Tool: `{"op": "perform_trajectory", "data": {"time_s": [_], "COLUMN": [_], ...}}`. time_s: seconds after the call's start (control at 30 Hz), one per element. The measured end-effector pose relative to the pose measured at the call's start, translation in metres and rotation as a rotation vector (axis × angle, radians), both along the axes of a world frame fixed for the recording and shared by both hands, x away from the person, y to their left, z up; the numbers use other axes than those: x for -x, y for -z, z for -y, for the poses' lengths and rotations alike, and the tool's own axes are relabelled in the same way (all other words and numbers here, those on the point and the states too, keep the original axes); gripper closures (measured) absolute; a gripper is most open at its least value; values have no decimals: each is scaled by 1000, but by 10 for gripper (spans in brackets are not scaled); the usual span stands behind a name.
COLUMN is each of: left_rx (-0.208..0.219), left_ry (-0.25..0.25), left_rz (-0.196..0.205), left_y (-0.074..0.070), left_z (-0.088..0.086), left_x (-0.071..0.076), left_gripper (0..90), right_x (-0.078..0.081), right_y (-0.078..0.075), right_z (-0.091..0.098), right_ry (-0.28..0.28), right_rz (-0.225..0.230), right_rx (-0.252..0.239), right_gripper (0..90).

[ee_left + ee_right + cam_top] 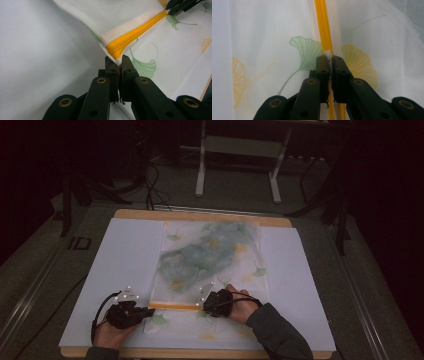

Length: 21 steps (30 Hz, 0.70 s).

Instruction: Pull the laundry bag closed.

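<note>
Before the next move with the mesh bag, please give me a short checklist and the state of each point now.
1. Left gripper shut on the corner of the mesh bag: ok.
2. Right gripper shut on the white zipper pull: ok.
3. Yellow zipper straight between both grippers: ok.
4. Zipper open or closed: cannot tell.
5. Bag lying on the ginkgo-print cloth, not off the table: ok.

The table (125, 250) lies bare along its left and right edges, giving open passage there. Down the middle, the mesh bag (210, 255) spreads from far edge almost to near edge.
</note>
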<state>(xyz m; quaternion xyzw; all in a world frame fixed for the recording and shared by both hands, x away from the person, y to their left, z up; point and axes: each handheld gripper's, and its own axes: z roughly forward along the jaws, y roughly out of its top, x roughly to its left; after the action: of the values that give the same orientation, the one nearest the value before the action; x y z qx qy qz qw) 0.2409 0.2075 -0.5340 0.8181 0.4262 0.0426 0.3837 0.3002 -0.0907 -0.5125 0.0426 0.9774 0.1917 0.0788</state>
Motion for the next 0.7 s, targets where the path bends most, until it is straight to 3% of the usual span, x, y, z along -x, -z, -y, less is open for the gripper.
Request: {"op": "perform_trajectory", "data": {"time_s": [0.7], "left_rx": [2], "left_ry": [-2], "left_rz": [2], "left_y": [0], "left_z": [-1], "left_x": [0], "left_gripper": [872], "right_x": [-1], "right_y": [-1], "right_z": [13], "right_ry": [12], "right_rz": [3], "right_rx": [18], "right_gripper": [848]}}
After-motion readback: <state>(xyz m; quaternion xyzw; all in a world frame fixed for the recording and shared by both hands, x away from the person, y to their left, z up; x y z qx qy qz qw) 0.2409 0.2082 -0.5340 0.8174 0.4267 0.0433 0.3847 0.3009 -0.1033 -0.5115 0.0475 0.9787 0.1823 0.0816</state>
